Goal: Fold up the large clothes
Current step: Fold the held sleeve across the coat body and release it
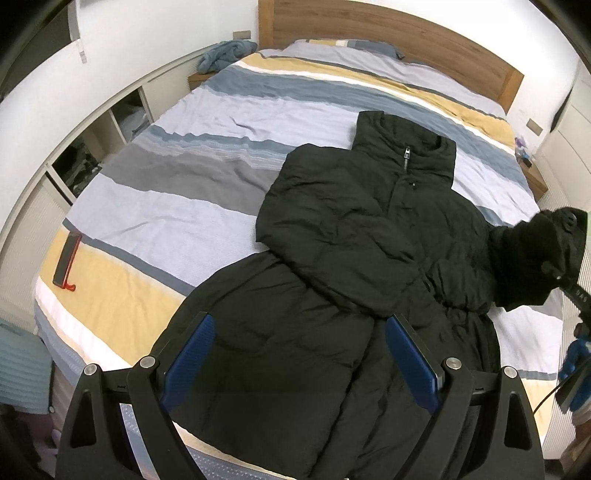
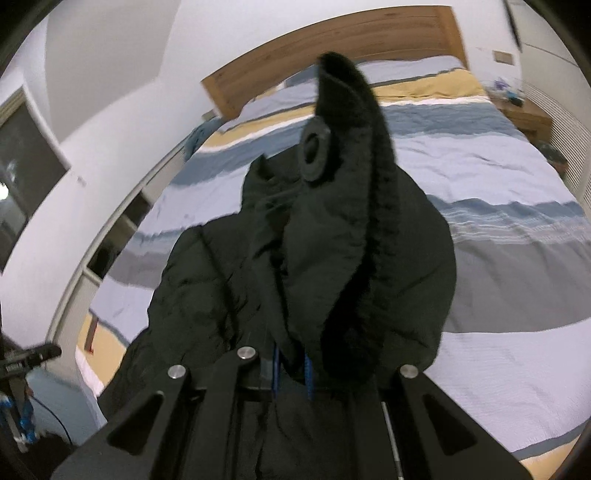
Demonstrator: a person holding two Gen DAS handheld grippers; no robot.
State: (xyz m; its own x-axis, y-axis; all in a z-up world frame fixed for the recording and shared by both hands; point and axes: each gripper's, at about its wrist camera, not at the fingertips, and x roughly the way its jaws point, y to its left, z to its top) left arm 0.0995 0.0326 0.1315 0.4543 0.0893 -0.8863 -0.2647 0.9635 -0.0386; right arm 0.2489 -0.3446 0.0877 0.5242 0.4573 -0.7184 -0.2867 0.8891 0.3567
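Note:
A black puffer coat [image 1: 354,236] lies face up on the striped bed [image 1: 177,192], its zipped collar toward the headboard. One sleeve is folded across the chest. My left gripper [image 1: 299,325] hovers open over the coat's lower half, and its blue pads [image 1: 192,354] touch nothing. At the right edge the other sleeve [image 1: 528,258], which has a fuzzy cuff, is lifted off the bed. My right gripper [image 2: 291,373] is shut on this sleeve [image 2: 332,221]. The cloth drapes over its fingers and hides the tips. The picture in the right wrist view is blurred.
A red and black stand [image 1: 66,262] lies on the bed near its left edge. The wooden headboard [image 1: 369,26] is at the far end, with a bedside table [image 1: 532,177] on the right. Open shelves [image 1: 110,129] line the left wall. A blue-gloved hand [image 1: 576,354] shows at the right.

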